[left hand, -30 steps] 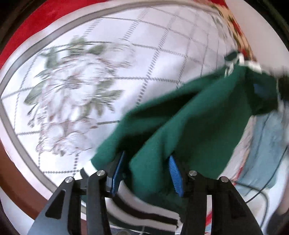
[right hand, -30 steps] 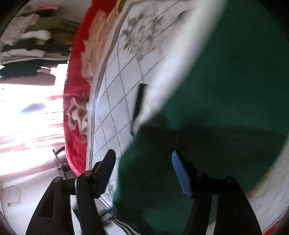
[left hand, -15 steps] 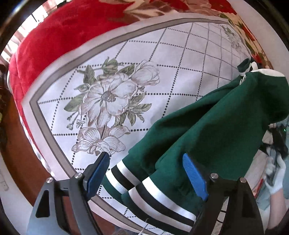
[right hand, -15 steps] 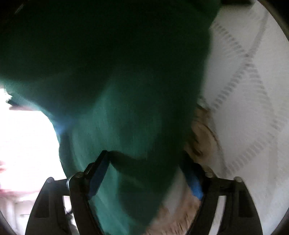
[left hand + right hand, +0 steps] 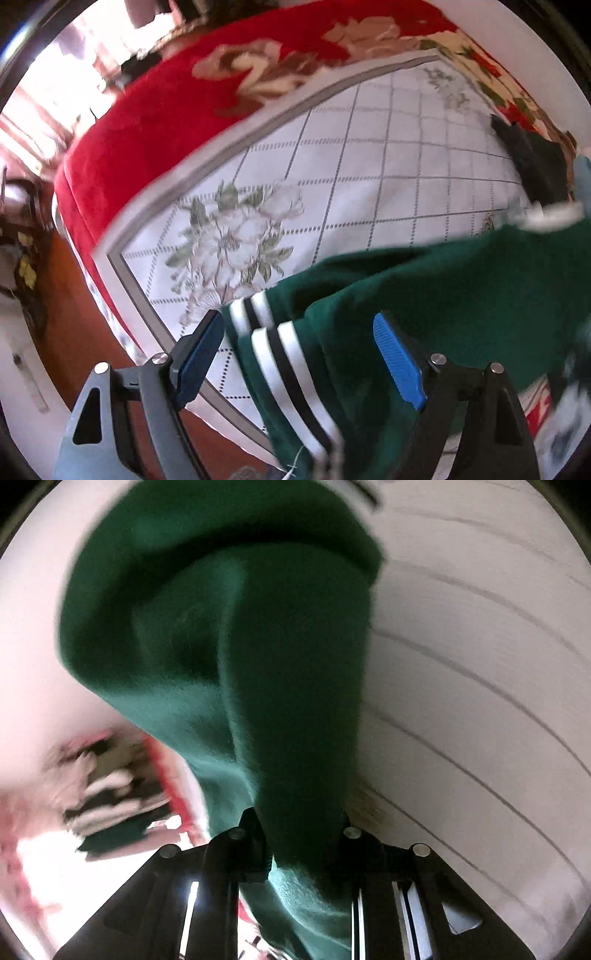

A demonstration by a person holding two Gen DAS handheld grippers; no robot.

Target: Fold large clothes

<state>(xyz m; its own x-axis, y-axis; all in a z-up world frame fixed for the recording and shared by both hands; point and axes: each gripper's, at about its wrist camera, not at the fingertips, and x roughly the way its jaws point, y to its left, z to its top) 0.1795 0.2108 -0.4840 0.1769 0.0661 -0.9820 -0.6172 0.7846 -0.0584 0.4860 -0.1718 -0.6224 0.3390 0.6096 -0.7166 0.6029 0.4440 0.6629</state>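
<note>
A dark green sweater [image 5: 461,295] with black-and-white striped cuffs [image 5: 280,354] lies across the near right part of a white floral bedspread [image 5: 369,177]. My left gripper [image 5: 303,350] is open, its blue pads [image 5: 397,363] either side of the striped cuffs without clamping them. In the right wrist view the green sweater [image 5: 288,672] fills the middle and hangs up from my right gripper [image 5: 299,834], which is shut on a bunched fold of it.
A red floral blanket [image 5: 177,118] covers the bed's far side. A dark garment [image 5: 532,158] lies at the far right of the bedspread. The bed's edge and brown floor [image 5: 85,332] are at lower left. A blurred clothes pile [image 5: 110,805] shows left.
The left gripper stays open after letting go of the sweater a second ago. The right gripper has closed on the green fabric and swung round, the view now blurred.
</note>
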